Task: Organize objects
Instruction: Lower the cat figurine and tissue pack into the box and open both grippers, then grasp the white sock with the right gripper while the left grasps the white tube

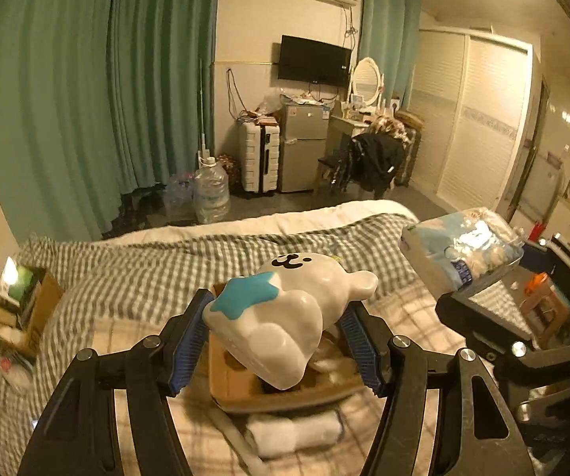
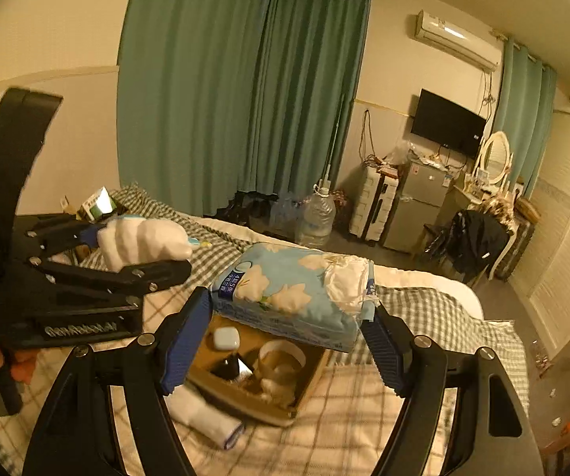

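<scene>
A bedroom with teal curtains [image 2: 221, 91], a wall-mounted black television [image 1: 314, 64] and a bed covered in a green-and-white checked blanket [image 1: 134, 265] fills both views. Over that bed, the left gripper [image 1: 275, 341] holds a glossy white bear-shaped figurine with a blue star on it [image 1: 285, 313]; the jaws press their blue ribbed pads [image 1: 189, 341] against its two sides, and the figurine tilts forward between them with its face pointing away. Directly below the left jaws lies an open brown cardboard box [image 1: 245, 388], and just nearer than the box rests a rolled white towel [image 1: 297, 432]. The right gripper [image 2: 291, 333] pinches a soft pale-blue plastic pack printed with white flowers [image 2: 297, 289], the jaws closed on its two ends so that the pack hangs level above the same box. Beneath the right jaws, inside the box, sit a small white rounded case [image 2: 226, 337], a roll of brown tape [image 2: 283, 357] and a dark item that cannot be made out. Beyond the jaws, across the floor, stand a large clear water bottle [image 1: 210, 190], a white hard-shell suitcase [image 1: 259, 158] and a small silver fridge [image 1: 305, 146], with a white oval vanity mirror [image 1: 365, 75] farther right.
</scene>
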Demonstrator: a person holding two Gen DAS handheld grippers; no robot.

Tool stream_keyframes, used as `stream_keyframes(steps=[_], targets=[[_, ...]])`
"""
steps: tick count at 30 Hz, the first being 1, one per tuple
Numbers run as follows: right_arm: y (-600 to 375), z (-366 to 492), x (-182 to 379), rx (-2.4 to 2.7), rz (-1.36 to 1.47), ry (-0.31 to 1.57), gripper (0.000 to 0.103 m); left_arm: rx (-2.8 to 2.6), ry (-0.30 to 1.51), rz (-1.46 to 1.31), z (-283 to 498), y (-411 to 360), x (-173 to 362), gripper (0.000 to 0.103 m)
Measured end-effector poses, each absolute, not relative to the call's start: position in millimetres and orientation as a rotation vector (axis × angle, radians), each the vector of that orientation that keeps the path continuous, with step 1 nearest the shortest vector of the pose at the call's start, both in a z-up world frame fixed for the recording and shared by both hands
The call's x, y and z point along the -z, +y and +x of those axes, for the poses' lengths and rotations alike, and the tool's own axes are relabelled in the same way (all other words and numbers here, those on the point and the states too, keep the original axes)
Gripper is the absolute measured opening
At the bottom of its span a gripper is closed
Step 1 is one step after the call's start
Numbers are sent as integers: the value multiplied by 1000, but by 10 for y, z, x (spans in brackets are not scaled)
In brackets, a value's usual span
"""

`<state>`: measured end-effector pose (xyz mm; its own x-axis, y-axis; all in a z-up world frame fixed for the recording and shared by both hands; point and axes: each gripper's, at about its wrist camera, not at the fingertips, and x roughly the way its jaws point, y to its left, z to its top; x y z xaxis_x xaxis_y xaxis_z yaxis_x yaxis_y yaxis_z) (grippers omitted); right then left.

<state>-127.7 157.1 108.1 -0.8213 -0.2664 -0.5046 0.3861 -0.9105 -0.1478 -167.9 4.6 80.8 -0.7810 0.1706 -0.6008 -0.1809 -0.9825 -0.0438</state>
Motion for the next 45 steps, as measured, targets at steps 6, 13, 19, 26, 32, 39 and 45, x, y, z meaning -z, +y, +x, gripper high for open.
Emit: stream_keyframes(steps=[6, 13, 19, 26, 32, 39, 45], targets=[[1520, -1740, -876, 2681, 753, 349, 74, -2787, 36, -1032, -2100, 36, -490, 66], [1518, -2276, -290, 2645, 891, 343, 74, -2745, 73, -1163, -2528, 46, 115, 66], [1553, -2565, 168, 2618, 987, 320, 74, -2713, 105, -1241, -2752, 73, 516, 66], [1684, -2744, 466, 2609, 1026, 250, 79, -2700, 78, -1280, -2859, 88, 818, 68], [1857, -2650, 337, 2653, 991, 168, 88, -2728, 69, -1276, -2780, 97, 705, 85], [2038, -2232, -301, 2720, 895, 153, 88, -2803, 39, -1164, -2359, -47, 118, 91], [2111, -1664, -884, 2771, 785, 182, 89, -2864, 56, -1001, -1832, -68, -517, 96]])
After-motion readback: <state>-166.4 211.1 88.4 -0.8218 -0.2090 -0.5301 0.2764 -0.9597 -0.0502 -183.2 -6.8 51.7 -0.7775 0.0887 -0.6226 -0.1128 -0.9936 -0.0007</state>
